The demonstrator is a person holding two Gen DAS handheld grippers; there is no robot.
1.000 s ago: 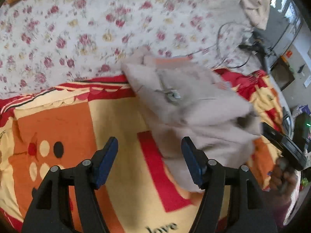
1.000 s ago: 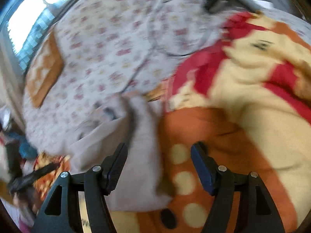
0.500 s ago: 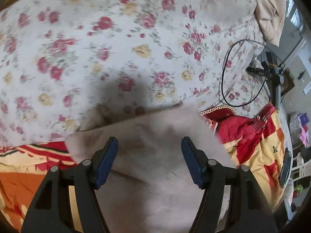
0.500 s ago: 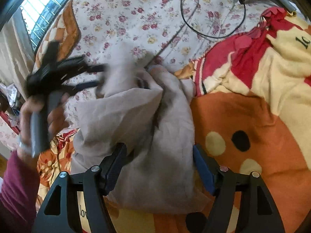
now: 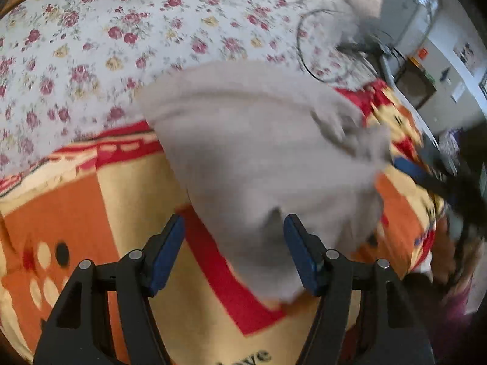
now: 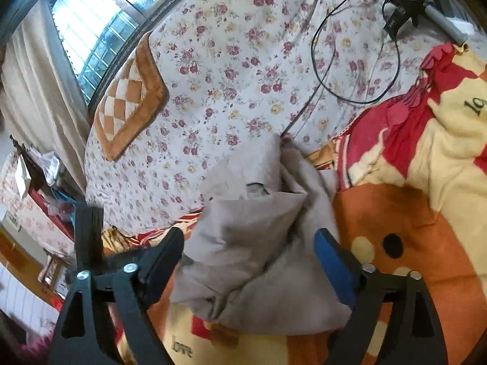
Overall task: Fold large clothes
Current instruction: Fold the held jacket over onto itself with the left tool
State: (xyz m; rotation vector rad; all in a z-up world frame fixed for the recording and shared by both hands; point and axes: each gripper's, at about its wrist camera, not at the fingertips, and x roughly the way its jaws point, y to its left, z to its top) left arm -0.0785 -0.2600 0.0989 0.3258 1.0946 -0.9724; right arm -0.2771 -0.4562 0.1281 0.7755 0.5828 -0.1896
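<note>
One crumpled beige-grey cloth garment lies bunched on the bed, mostly on one orange, red and cream fleece blanket, its upper edge reaching one white bedsheet printed with small red flowers. Two claws are in view. The left claw stands apart, clamping nothing. The right claw is opening above the garment, its pads clear of the cloth. One black cable loops on the sheet.

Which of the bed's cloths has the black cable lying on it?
The white flowered sheet: the black cable loops across it. The orange and red blanket and the grey garment carry no cable.
</note>
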